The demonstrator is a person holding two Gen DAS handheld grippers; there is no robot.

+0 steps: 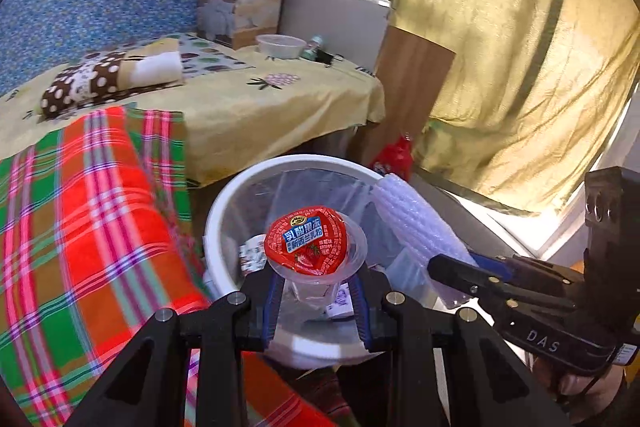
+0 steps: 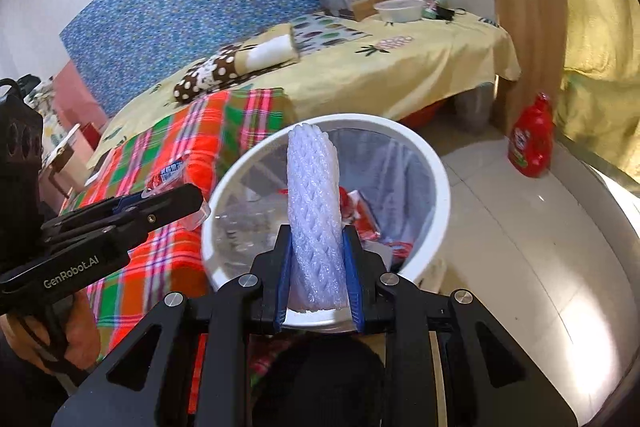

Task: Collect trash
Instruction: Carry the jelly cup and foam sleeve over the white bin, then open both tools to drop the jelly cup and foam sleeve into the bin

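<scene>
Red-lidded jelly cup [image 1: 316, 247] clamped in left hand-held gripper [image 1: 318, 301] | foam net sleeve [image 2: 316, 215] clamped in right hand-held gripper [image 2: 319, 281] | both over white bin [image 2: 432, 155]

The round white plastic bin [image 2: 436, 163] gapes open at frame centre, bare pale floor tiles [image 2: 520, 247] free to its right; the red-and-green plaid blanket [image 2: 168, 163] crowds its left rim, a red plastic bottle [image 2: 532, 139] upper right.
</scene>
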